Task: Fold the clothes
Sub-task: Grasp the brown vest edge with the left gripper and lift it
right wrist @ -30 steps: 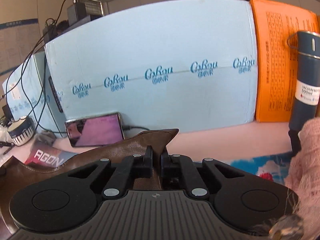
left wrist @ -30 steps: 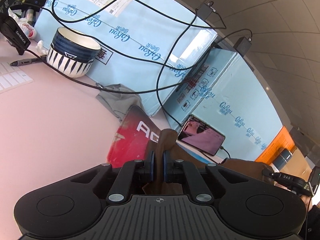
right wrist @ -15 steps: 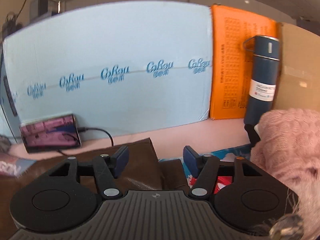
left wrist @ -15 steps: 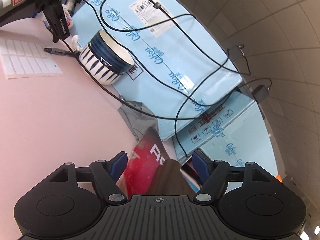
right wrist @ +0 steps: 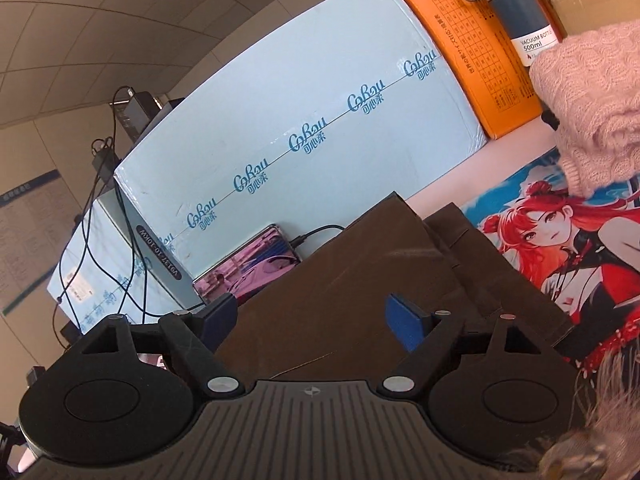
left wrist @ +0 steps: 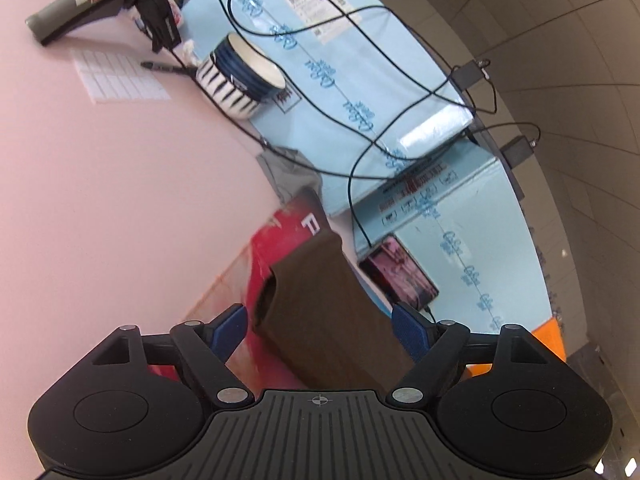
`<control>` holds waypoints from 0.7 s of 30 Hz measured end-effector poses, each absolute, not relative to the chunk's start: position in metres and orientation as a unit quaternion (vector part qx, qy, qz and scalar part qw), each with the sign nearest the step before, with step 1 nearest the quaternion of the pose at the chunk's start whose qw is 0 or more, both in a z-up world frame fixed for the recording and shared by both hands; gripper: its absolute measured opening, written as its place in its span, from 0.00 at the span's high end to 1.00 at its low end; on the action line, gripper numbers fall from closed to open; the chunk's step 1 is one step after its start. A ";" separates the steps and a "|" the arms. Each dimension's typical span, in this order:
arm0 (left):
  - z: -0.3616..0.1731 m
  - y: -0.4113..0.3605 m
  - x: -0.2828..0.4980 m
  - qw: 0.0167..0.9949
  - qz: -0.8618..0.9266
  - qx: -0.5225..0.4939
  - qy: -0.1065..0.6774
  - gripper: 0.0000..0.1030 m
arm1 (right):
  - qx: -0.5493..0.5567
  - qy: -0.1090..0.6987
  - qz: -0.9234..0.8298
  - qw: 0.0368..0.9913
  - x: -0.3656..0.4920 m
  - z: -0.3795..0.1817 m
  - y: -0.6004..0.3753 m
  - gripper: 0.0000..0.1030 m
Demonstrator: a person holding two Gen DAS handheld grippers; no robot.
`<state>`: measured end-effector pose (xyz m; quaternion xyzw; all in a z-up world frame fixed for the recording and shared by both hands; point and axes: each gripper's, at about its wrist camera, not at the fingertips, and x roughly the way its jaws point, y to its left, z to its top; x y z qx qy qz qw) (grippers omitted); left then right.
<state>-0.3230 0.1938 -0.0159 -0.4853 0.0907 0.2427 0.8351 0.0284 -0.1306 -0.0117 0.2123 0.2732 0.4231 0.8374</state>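
A brown garment (right wrist: 360,280), smooth like leather or suede, is laid flat on a pink table (left wrist: 100,200), partly over a printed mat with a red-haired cartoon figure (right wrist: 560,236). In the left wrist view a narrow folded end of the garment (left wrist: 320,312) is seen lying over a red part of the mat (left wrist: 276,240).

The left gripper (left wrist: 320,326) is seen with its blue pads (left wrist: 230,326) spread wide and opening further; the garment lies between them, touched by neither. The right gripper (right wrist: 310,318) is likewise spread and opening, its pads (right wrist: 402,318) standing apart over the brown cloth without pressing it.

Just beyond the garment a phone (right wrist: 248,260) with a lit screen is propped against large pale blue boxes (right wrist: 300,120), and black cables (left wrist: 360,80) are draped over them. A blue-and-white striped bowl (left wrist: 244,80) is set farther back on the table. At the right an orange box (right wrist: 472,48) and a dark blue vacuum bottle (right wrist: 516,12) are seen, partly covered by a pink knitted item (right wrist: 592,100).
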 end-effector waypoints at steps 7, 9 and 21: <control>-0.027 0.199 -0.265 0.828 0.225 -0.494 0.141 0.16 | 0.206 0.287 0.427 0.832 0.026 -0.018 -0.130 0.21; -0.029 0.203 -0.252 0.832 0.230 -0.489 0.128 0.16 | 0.204 0.294 0.425 0.831 0.027 -0.020 -0.129 0.21; -0.037 0.197 -0.231 0.869 0.230 -0.410 0.157 0.93 | 0.189 0.310 0.419 0.832 0.026 -0.025 -0.125 0.20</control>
